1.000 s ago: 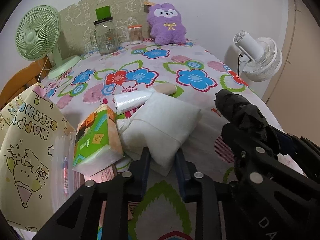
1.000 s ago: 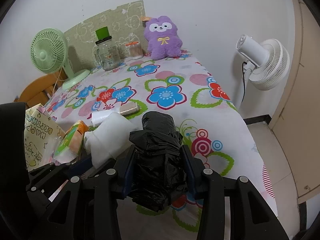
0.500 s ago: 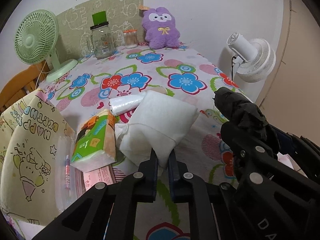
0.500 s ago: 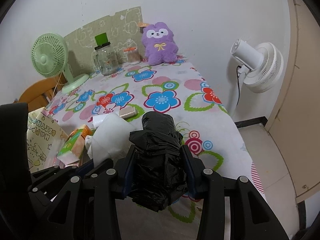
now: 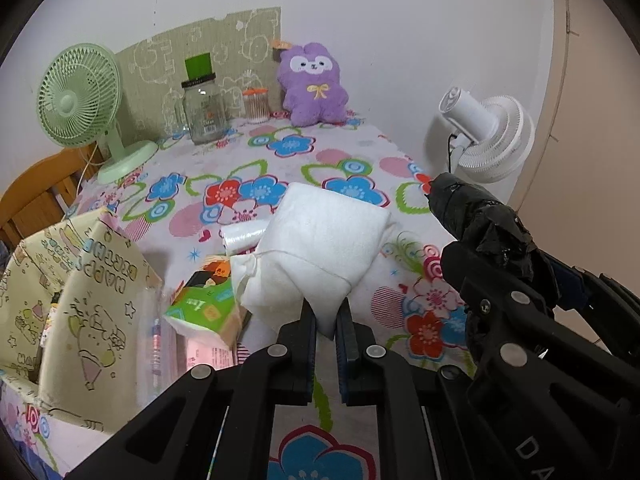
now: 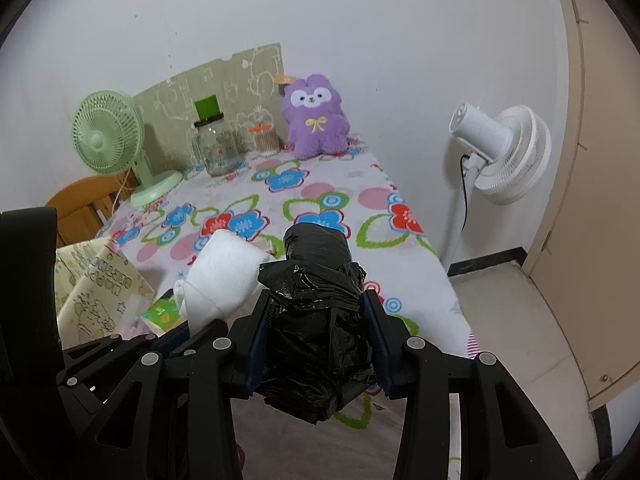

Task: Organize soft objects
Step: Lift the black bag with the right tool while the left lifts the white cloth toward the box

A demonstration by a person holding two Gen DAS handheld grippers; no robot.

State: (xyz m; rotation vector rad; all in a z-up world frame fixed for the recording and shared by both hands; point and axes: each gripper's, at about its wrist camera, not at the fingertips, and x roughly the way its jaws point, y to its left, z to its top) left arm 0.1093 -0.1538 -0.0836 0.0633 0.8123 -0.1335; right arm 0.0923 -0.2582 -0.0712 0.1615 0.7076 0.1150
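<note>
My left gripper (image 5: 326,320) is shut on the lower corner of a white soft pouch (image 5: 320,240) tied with thread, held lifted above the flowered tablecloth; the pouch also shows in the right wrist view (image 6: 224,280). My right gripper (image 6: 316,312) is shut on a roll of black plastic bags (image 6: 316,292), which appears at the right of the left wrist view (image 5: 480,220). A green tissue pack (image 5: 204,304) and a white bag roll (image 5: 244,234) lie on the table under the pouch. A cream "Happy Birthday" gift bag (image 5: 80,300) stands open at the left.
At the back stand a purple plush (image 5: 312,84), a glass jar with green lid (image 5: 202,108), a cotton swab pot (image 5: 256,104) and a green fan (image 5: 80,100). A white fan (image 6: 500,148) stands beside the table's right edge. A wooden chair (image 5: 36,188) is left.
My left gripper has closed on the white pouch and lifted it off the table. Both grippers have risen and drawn back. The right gripper still holds the black roll.
</note>
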